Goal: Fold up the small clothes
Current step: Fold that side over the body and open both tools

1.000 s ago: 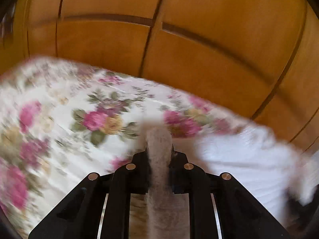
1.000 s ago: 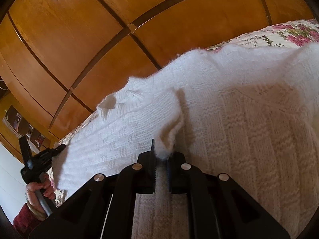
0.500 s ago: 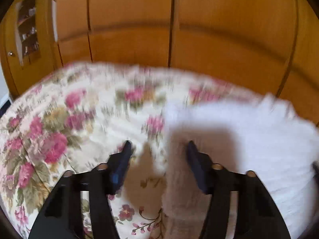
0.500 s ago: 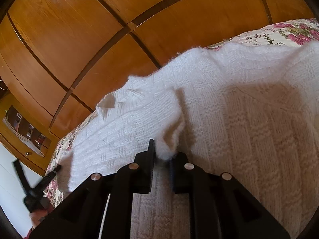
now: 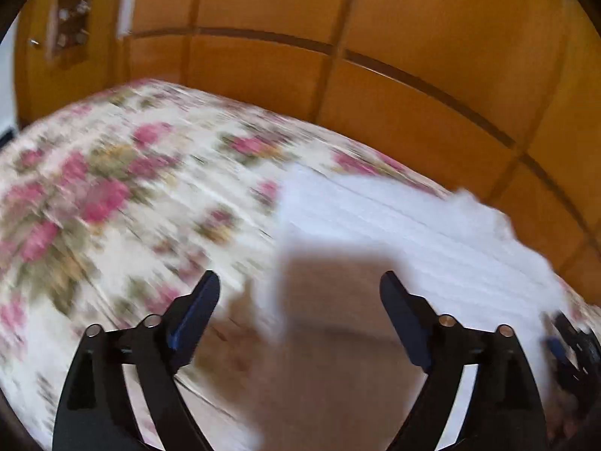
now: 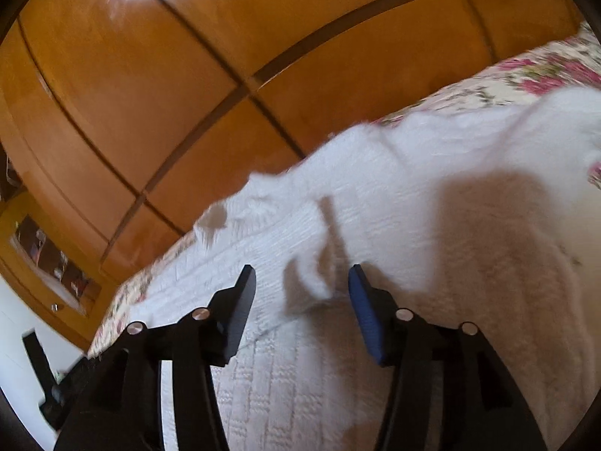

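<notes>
Mostly blurred white sweater [image 5: 405, 225], bedspread [image 5: 112, 195].

Domestic bedroom. A bed under a floral bedspread [image 5: 112, 195], pink roses on cream, fills the ground ahead of the jaws. Beyond it, a run of glossy panelled wooden wardrobe doors [image 6: 150, 75] spans the background. Far left of the jaws, an open shelf niche [image 5: 71, 11] in the woodwork holds small, blurred household items.
</notes>
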